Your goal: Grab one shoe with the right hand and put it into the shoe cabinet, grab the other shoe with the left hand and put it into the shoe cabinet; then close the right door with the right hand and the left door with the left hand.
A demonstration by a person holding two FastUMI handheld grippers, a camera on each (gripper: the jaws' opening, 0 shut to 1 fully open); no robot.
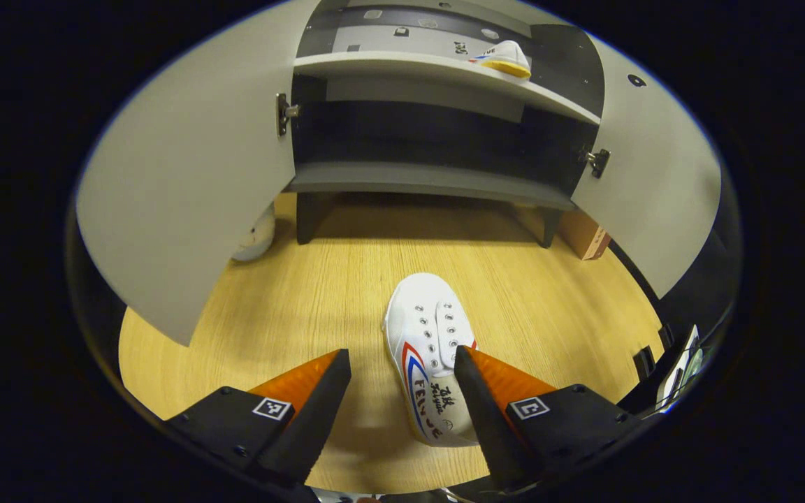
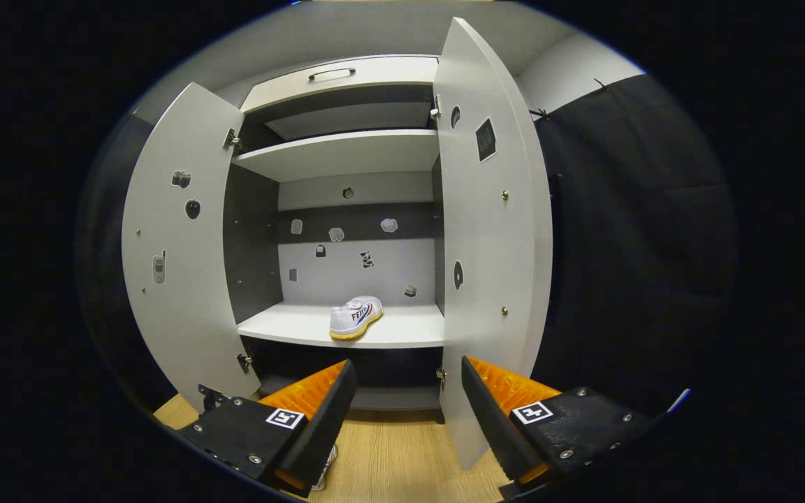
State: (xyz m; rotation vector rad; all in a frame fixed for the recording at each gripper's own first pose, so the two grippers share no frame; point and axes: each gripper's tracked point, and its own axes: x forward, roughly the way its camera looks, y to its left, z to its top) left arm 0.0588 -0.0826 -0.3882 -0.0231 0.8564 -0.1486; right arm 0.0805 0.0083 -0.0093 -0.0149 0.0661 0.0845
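White canvas marks the shoe on the floor [image 1: 425, 353], seen low in the centre of the left gripper view, toe toward the cabinet, on pale wood-grain flooring [image 1: 291, 307]. Red and blue stripes run along its side, and lettering beside them is partly hidden; only a fragment like "FEI…UE" can be made out, with small handwritten-style script next to it. The left gripper [image 1: 402, 367] is spread wide, released, nothing held; its right-hand finger lies in front of the shoe's side, though contact cannot be told. The shoe cabinet [image 1: 437, 175] stands at the top of the frame with both doors swung out: the left door [image 1: 186, 181] at upper left, the right door [image 1: 654, 188] at upper right. On the shelf [image 1: 402, 66] at the top, the second shoe [image 1: 506, 57] is seen, white with a yellow sole.

In the right gripper view, the right gripper [image 2: 406, 377] is likewise parted and empty, at the bottom of the frame. The cabinet [image 2: 346, 157] is viewed from the front, doors open. The second shoe [image 2: 355, 316] rests on the middle shelf [image 2: 284, 327], centre of frame, heel toward the camera; lettering on its side is too small to read. Small stickers [image 2: 336, 234] dot the back panel and door insides. A drawer with a dark handle [image 2: 331, 72] sits at the top
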